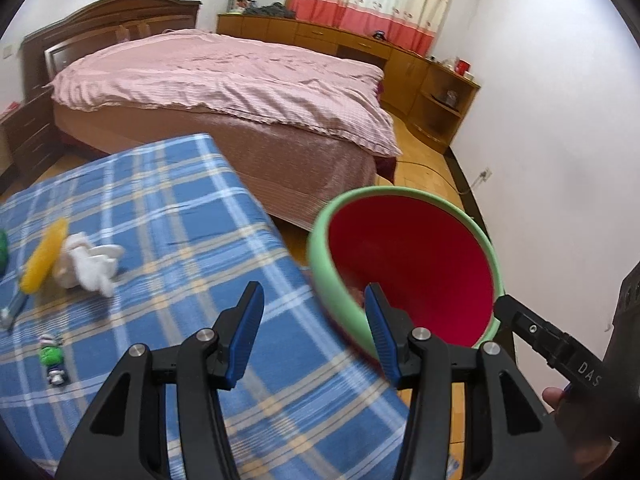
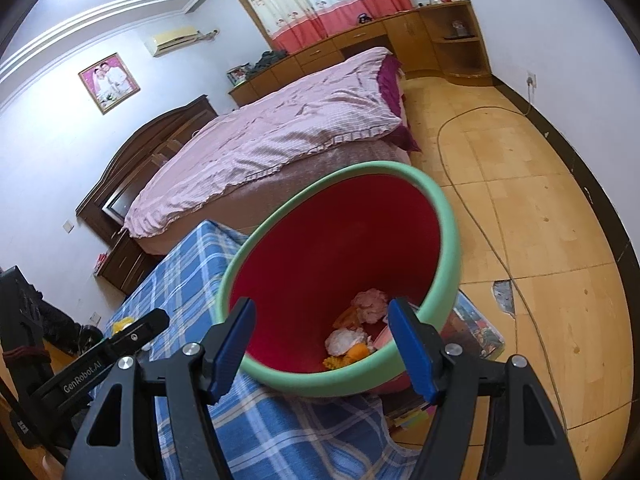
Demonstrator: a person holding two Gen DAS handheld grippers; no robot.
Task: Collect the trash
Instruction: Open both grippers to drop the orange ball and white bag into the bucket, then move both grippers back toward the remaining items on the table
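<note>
Beside the plaid worktop [image 1: 168, 216], your right tool [image 2: 322, 344] grips the bin [image 2: 436, 216] by its near rim; your left tool [image 1: 316, 336] hangs open, empty. Steady the bin, then reach for the crumpled tissue [image 1: 90, 262].

Green-rimmed red bin [image 2: 440, 240], blue plaid cloth [image 1: 180, 208]

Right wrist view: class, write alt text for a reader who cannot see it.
The right gripper holds a red bin with a green rim by its near rim, beside a blue plaid cloth. Crumpled tissues and yellow scraps lie inside; a pink bed stands behind.
</note>
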